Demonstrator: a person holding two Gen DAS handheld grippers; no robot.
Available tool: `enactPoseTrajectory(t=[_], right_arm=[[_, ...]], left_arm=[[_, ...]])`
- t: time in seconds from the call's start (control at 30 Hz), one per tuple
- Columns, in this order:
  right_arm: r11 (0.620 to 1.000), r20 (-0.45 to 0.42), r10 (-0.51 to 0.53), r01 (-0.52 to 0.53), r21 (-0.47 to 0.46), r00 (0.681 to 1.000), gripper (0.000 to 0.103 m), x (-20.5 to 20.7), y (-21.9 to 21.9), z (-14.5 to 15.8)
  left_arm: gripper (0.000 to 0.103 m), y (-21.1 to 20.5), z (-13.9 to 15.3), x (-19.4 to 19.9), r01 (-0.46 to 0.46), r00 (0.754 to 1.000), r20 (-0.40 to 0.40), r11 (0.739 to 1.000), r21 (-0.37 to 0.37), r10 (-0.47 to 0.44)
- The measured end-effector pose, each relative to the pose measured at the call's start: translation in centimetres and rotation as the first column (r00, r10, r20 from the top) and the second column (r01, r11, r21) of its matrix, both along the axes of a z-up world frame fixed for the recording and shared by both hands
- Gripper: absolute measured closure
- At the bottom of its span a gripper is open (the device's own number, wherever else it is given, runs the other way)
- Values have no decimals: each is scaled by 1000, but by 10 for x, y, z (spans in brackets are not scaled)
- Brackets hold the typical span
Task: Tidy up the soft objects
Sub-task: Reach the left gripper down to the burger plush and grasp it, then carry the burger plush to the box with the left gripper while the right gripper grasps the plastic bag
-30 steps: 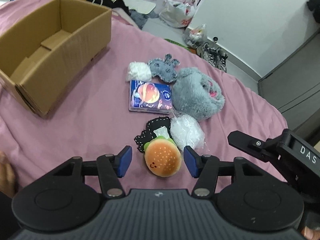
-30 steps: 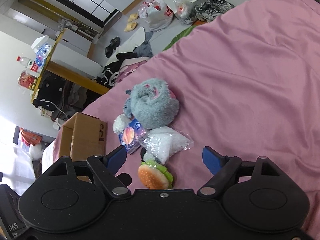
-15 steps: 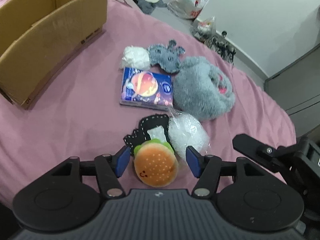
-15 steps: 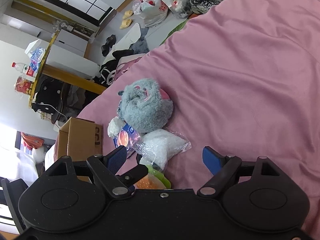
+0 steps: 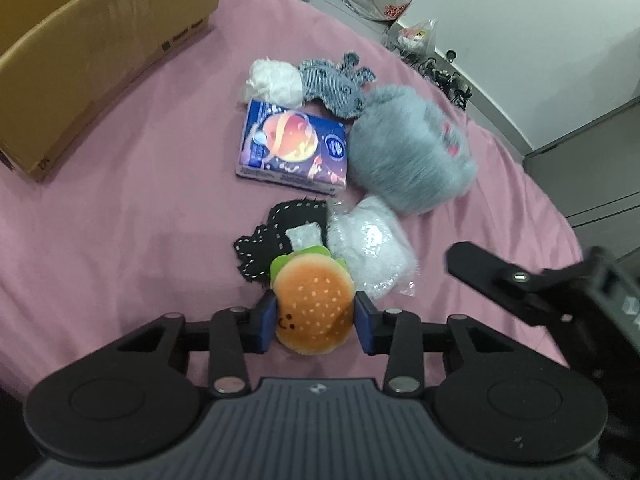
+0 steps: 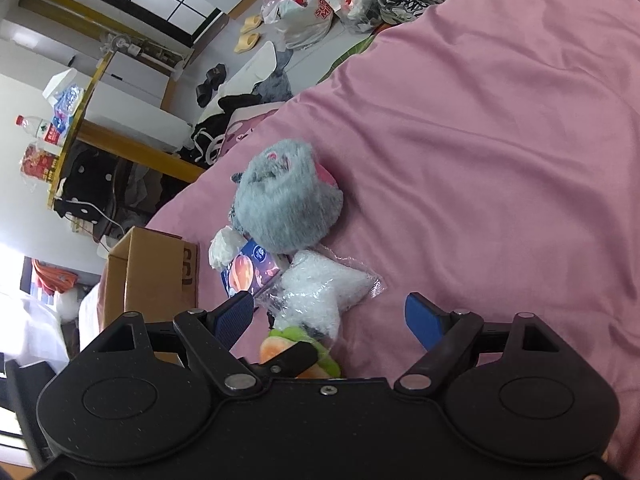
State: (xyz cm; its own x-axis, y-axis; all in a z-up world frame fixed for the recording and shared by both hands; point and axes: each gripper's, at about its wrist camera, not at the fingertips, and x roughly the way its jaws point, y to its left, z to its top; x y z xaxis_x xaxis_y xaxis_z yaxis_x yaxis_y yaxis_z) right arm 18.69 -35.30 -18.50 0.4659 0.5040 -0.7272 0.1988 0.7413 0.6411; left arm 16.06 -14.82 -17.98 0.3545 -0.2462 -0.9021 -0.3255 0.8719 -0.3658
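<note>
My left gripper (image 5: 315, 322) has its blue pads pressed against either side of the burger plush (image 5: 314, 308), so I read it as closed on the toy, which rests on the pink bedspread (image 5: 120, 220) at the near end of the pile. I'd judge the plush to be light and squashy: it will give under the pads rather than slip, and across the bun's widest part, where I have it, looks like the right place to hold it. Its far edge overlaps a black stitched patch (image 5: 276, 236), and the clear bag of white stuffing (image 5: 370, 250) lies just beside it on the right, so a lift could drag either one along. My right gripper (image 6: 330, 318) is spread wide and holds nothing; it hangs over the bedspread with the stuffing bag ahead of its left finger. Beyond the burger sit the planet-print packet (image 5: 294, 148), the furry grey plush (image 5: 408, 152), the denim bunny piece (image 5: 340, 84) and a white wad (image 5: 274, 82), all bunched together. The cardboard box (image 5: 92, 52) stands well apart to the upper left, its opening mostly out of view; I take it as the likely destination.
</note>
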Motion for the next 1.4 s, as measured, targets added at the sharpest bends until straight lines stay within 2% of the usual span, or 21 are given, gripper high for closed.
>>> enactPoseTrajectory(t=[0.2, 0.27, 0.47, 0.83, 0.87, 0.9, 0.93, 0.97, 1.0, 1.03, 1.13, 1.4], right_arm=[[1000, -26, 8, -8, -14, 1000, 21, 9, 3, -6], [1000, -32, 6, -6, -22, 999, 21, 14, 5, -7], [997, -38, 40, -42, -66, 999, 21, 24, 21, -7], [973, -59, 136, -145, -178, 989, 20, 27, 48, -10], [970, -58, 144, -153, -188, 988, 23, 27, 50, -10], [967, -53, 154, -161, -196, 987, 33, 26, 52, -10], [965, -45, 163, -169, -201, 986, 38, 25, 53, -9], [965, -30, 172, -175, -193, 985, 62, 23, 53, -8], [970, -23, 183, -185, -159, 983, 79, 22, 52, -8], [973, -26, 177, -179, -149, 984, 79, 20, 51, -7], [961, -12, 169, -167, -221, 986, 81, 11, 53, 5], [955, 67, 149, -126, -268, 987, 84, -13, 57, 33]], left_arm=[[65, 19, 15, -3, -30, 999, 23, 999, -12, 30], [69, 27, 17, -4, -49, 998, 25, 999, -14, 50], [69, 52, 23, -5, -77, 996, 39, 997, -30, 78], [69, 81, 33, -6, -67, 996, 50, 997, -39, 68], [69, 83, 34, -6, -63, 997, 49, 997, -37, 65], [69, 84, 36, -5, -60, 997, 47, 998, -36, 61], [69, 86, 37, -5, -56, 997, 44, 998, -36, 58], [69, 87, 40, -4, -50, 998, 39, 998, -35, 51], [69, 88, 43, -4, -43, 998, 39, 999, -34, 45], [69, 88, 47, -3, -34, 998, 44, 999, -30, 35], [69, 91, 62, -4, -5, 998, 68, 1000, -17, 6], [69, 106, 87, -13, 49, 989, 136, 999, 12, -50]])
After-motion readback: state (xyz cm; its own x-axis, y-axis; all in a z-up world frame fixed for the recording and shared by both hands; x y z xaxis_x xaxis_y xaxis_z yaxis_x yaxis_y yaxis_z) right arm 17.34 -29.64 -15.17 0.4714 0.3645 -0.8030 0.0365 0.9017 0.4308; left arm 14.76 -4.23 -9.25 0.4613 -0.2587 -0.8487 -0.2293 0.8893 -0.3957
